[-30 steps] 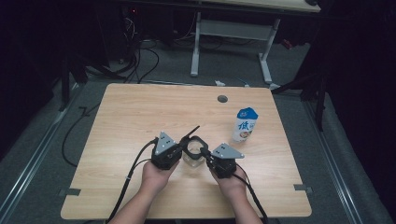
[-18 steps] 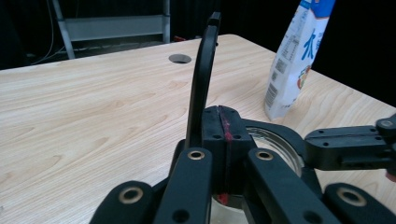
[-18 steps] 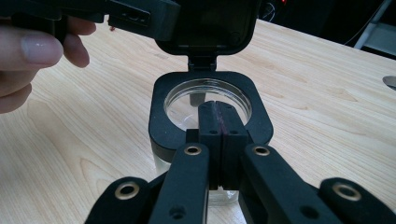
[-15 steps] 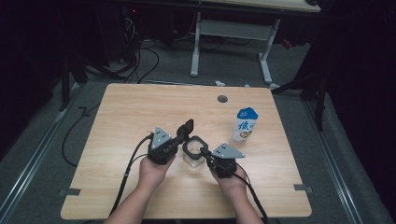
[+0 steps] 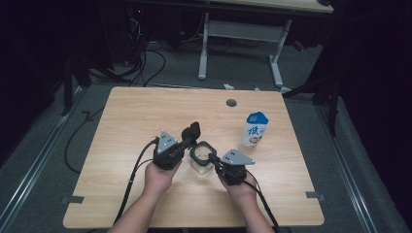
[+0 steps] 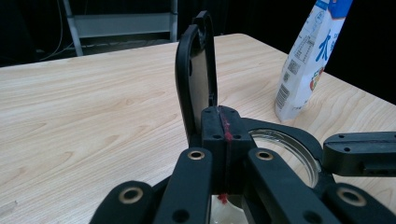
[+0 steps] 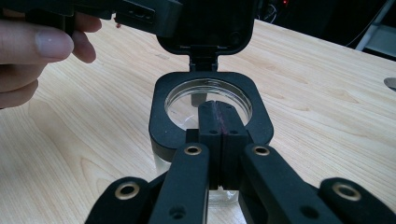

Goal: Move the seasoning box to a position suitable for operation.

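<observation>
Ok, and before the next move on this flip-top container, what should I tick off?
1. Lid raised, standing upright on its hinge: ok.
2. Container mouth uncovered and upright on the table: ok.
3. Left gripper jaws shut at the lid's lower edge: ok; whether they truly pinch it: cannot tell.
4. Right gripper jaws shut over the container's near rim: ok; whether they hold it steady: cannot tell.
5. Milk carton upright and apart from the container: ok.
6. Milk carton's top opened for pouring: cannot tell.
</observation>
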The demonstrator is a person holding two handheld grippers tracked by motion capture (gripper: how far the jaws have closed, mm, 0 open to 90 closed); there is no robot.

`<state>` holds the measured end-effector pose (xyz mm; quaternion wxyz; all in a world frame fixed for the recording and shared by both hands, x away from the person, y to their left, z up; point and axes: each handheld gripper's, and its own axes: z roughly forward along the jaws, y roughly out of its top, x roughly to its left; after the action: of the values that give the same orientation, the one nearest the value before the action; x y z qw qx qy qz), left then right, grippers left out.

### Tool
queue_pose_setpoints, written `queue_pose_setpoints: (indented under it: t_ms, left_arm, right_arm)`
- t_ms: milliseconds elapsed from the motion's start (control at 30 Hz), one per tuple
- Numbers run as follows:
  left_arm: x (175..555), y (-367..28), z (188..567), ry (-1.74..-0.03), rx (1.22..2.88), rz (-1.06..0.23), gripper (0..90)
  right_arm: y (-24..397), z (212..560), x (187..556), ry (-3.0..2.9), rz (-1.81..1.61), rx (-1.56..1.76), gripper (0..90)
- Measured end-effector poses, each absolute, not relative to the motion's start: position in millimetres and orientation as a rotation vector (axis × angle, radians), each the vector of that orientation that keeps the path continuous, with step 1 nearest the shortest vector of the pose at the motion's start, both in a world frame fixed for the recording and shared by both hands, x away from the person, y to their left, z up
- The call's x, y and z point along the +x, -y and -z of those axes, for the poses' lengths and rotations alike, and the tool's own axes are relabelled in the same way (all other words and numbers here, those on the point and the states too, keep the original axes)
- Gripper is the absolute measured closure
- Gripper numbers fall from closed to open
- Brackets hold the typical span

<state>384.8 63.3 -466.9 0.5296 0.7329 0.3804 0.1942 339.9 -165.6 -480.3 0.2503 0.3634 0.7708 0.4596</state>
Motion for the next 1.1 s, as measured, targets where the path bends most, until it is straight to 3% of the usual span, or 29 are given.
queue_pose_setpoints:
  t_ms: [167,333,633,1100]
  left_arm:
    - [379.5,-64.3,467.5,-0.875,1.766,-0.448,89.5]
    - [359.4,-84.2,471.6,-0.811,1.818,-0.490,82.7]
    - [332.5,-163.4,509.2,-0.963,1.883,-0.533,62.4]
    - [329.2,-186.7,519.1,-0.979,1.863,-0.498,60.9]
  right_arm:
    - [165.9,480.4,340.0,-2.097,-1.260,0.994,90.0]
    - [175.4,474.8,337.8,-2.087,-1.243,1.023,89.9]
    - [264.5,494.4,347.8,-1.947,-1.078,1.315,89.9]
    - [306.7,515.9,393.6,-1.837,-0.873,1.536,89.9]
